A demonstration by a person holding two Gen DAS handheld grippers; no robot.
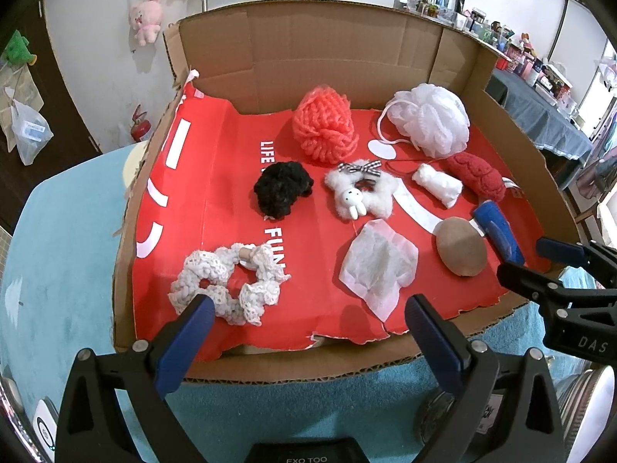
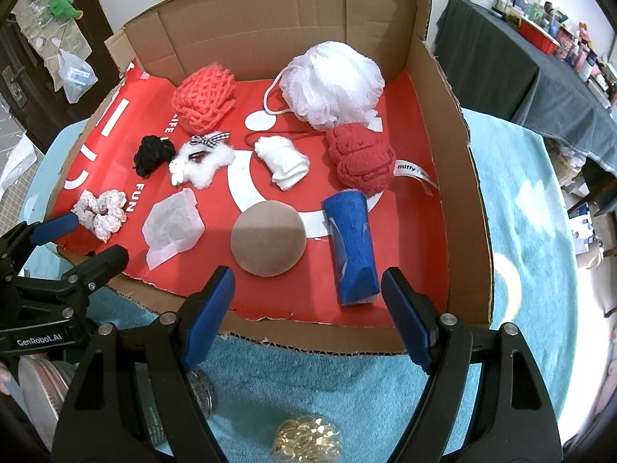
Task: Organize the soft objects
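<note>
Soft things lie on the red floor of an open cardboard box [image 1: 385,50]: a lace scrunchie [image 1: 227,281], a black pompom [image 1: 283,189], a coral mesh sponge [image 1: 326,125], a white bath pouf [image 1: 432,117], a white fluffy bunny clip [image 1: 358,193], a red sponge [image 2: 360,158], a blue roll [image 2: 351,247], a tan dome [image 2: 268,237] and a white pouch [image 2: 173,227]. My left gripper [image 1: 308,316] is open and empty at the box's front edge. My right gripper [image 2: 306,289] is open and empty just before the blue roll.
The box stands on a teal fluffy cloth [image 2: 520,193]. A jar of gold beads [image 2: 306,441] sits under my right gripper. A white rolled cloth [image 2: 283,162] lies mid-box. A dark-covered table [image 2: 501,50] with clutter stands at the right.
</note>
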